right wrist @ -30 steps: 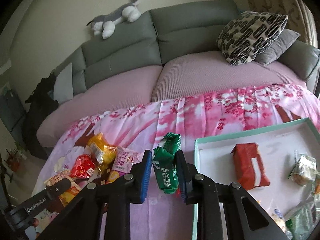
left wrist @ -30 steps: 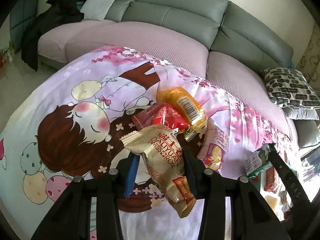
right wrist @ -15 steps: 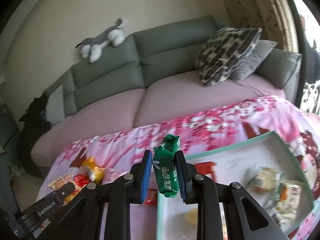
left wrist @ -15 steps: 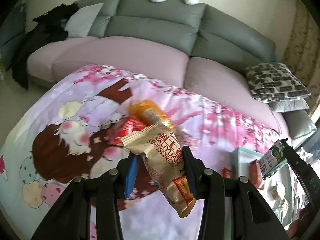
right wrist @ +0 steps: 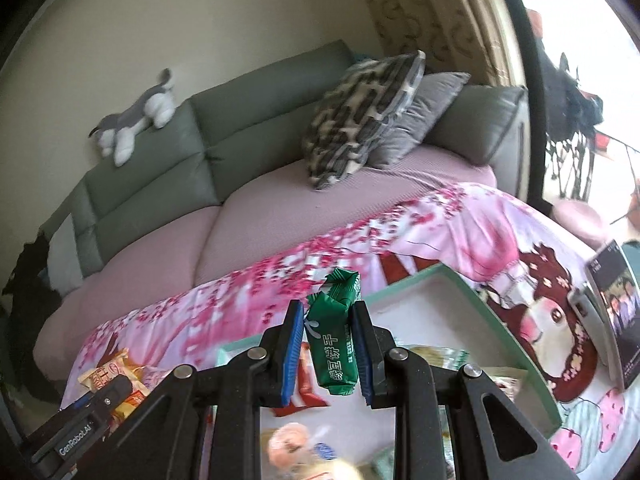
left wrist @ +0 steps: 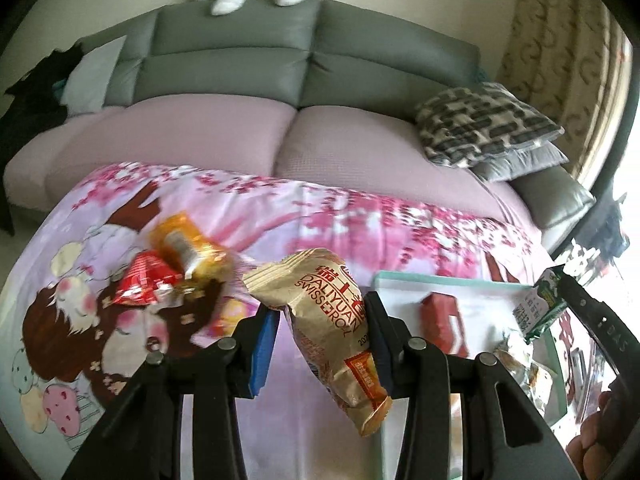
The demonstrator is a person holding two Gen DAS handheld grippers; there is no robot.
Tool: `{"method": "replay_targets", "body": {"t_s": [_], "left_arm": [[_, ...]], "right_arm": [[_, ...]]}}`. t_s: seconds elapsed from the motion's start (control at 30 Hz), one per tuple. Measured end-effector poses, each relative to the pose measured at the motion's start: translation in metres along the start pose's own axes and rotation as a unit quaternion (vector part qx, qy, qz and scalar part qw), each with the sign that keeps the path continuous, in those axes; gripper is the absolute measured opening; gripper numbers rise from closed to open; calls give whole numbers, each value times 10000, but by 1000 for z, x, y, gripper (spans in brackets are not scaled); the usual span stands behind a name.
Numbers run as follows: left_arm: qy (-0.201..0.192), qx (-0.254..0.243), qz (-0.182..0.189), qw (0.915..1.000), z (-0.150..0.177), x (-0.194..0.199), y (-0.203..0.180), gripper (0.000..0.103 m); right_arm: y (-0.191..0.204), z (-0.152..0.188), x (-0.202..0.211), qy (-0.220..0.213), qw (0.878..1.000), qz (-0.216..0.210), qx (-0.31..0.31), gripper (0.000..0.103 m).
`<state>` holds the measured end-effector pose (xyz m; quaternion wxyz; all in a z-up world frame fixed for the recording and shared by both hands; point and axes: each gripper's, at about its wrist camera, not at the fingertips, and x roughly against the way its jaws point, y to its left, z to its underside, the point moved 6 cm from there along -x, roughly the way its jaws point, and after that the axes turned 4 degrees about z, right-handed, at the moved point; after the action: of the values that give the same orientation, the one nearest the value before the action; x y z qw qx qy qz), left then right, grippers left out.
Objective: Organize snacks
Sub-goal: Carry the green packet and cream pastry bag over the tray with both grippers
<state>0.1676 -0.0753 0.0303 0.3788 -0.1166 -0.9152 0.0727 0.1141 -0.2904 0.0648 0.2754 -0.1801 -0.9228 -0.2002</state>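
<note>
Overhead, 2 tongs, left (left wrist: 320, 328) clamped on tan snack bag (left wrist: 332, 320), right (right wrist: 326, 344) on green biscuit pack (right wrist: 334, 344), above teal-rimmed tray (right wrist: 504, 336)

Your left tool (left wrist: 322, 344) grips a tan Swiss-roll packet (left wrist: 334, 334), hanging tilted above the pink cloth. Your right tool (right wrist: 326, 354) grips a green biscuit packet (right wrist: 334, 340) upright above a shallow teal-rimmed tray (right wrist: 516, 354). The tray holds a red packet (left wrist: 444, 322) and several small wrapped snacks. A red packet (left wrist: 144, 284) and an orange one (left wrist: 186, 248) lie touching on the cloth.

Black tool (left wrist: 322, 338), blue pads (left wrist: 264, 346)
</note>
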Motion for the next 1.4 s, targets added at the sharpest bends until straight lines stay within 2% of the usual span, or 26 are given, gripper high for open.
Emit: {"method": "replay_targets", "body": {"t_s": [0.17, 0.4, 0.53, 0.83, 1.03, 1.23, 1.4], "left_arm": [[27, -370, 222, 9991, 1, -10, -40, 44], [193, -791, 578, 9950, 5, -21, -88, 44], [237, -1051, 657, 9920, 6, -28, -114, 44], [230, -1274, 792, 9884, 3, -44, -153, 44], [403, -1398, 775, 9863, 15, -63, -164, 44], [573, -1376, 715, 9862, 21, -77, -162, 44], [562, -1389, 685, 9863, 20, -75, -161, 45]], "right_arm": [[-32, -6, 2, -54, 9994, 268, -210, 26], [-60, -9, 0, -26, 9980, 390, -493, 26], [-70, -7, -3, 10, 9974, 426, -576, 26], [-94, -5, -13, 118, 9953, 608, -740, 26], [-102, 2, -26, 280, 9937, 734, -793, 26], [-93, 6, -34, 369, 9938, 920, -511, 26], [-85, 6, -35, 371, 9942, 957, -322, 28]]}}
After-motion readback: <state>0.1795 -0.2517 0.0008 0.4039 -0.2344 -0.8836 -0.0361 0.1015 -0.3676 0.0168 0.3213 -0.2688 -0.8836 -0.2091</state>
